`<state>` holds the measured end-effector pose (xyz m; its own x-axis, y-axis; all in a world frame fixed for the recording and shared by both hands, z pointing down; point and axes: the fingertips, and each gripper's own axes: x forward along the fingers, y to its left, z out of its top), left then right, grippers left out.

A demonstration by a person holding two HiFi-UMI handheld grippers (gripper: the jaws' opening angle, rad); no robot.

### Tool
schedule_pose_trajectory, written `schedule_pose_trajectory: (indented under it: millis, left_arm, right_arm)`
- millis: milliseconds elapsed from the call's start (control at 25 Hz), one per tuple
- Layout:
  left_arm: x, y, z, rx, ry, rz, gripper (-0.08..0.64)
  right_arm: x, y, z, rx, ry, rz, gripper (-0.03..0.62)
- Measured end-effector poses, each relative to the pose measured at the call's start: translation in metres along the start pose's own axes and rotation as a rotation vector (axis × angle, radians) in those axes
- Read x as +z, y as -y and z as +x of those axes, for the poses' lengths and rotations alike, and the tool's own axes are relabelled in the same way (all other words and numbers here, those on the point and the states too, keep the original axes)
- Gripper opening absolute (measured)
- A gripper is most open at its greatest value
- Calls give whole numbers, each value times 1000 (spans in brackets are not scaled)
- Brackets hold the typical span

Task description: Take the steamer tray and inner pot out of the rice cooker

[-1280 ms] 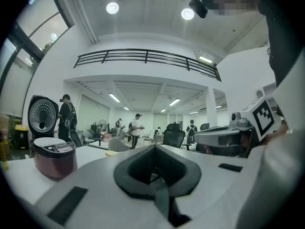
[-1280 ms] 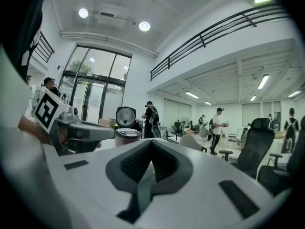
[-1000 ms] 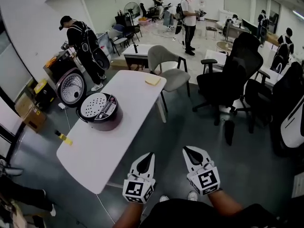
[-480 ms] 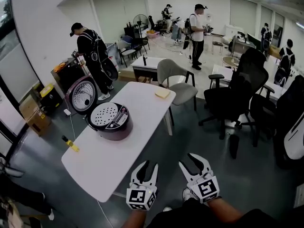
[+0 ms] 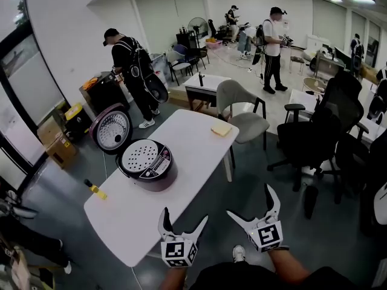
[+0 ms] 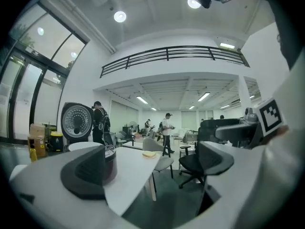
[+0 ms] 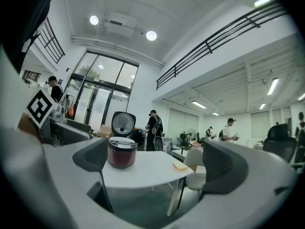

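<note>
The rice cooker point(image 5: 149, 169) stands by the desk's point(image 5: 187, 156) left edge, about midway along it, with its lid point(image 5: 112, 130) tipped open past that edge and the white perforated steamer tray point(image 5: 140, 155) sitting in its mouth. Both tongs hover off the desk's near end, well apart from the cooker — the left tongs point(image 5: 184, 216) and the right tongs point(image 5: 249, 201) are each opening, jaws wide, nothing between them

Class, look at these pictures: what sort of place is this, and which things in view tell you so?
Probably an open-plan office or lab workspace: black swivel chairs, work desks further back, several people standing about, and a rice cooker set on a white table as if for testing.
</note>
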<state>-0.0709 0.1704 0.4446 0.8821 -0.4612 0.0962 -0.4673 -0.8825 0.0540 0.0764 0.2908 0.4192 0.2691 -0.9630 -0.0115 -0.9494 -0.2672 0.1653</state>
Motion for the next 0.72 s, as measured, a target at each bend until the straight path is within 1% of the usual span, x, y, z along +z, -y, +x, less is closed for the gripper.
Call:
schedule_pose_trajectory:
  millis: [160, 320, 520, 720]
  left_arm:
    - [-5, -11, 32, 71, -42, 17, 594]
    - [-9, -18, 53, 136, -61, 18, 594]
    - [-8, -37, 58, 241, -70, -4, 594]
    - [-15, -69, 51, 347, -98, -27, 592]
  right_arm:
    - [-6, 23, 39, 64, -7, 6, 594]
    - [-26, 30, 71, 164, -29, 18, 594]
    - [-34, 19, 108, 292, -40, 22, 594]
    - [-38, 1, 147, 388, -42, 36, 594]
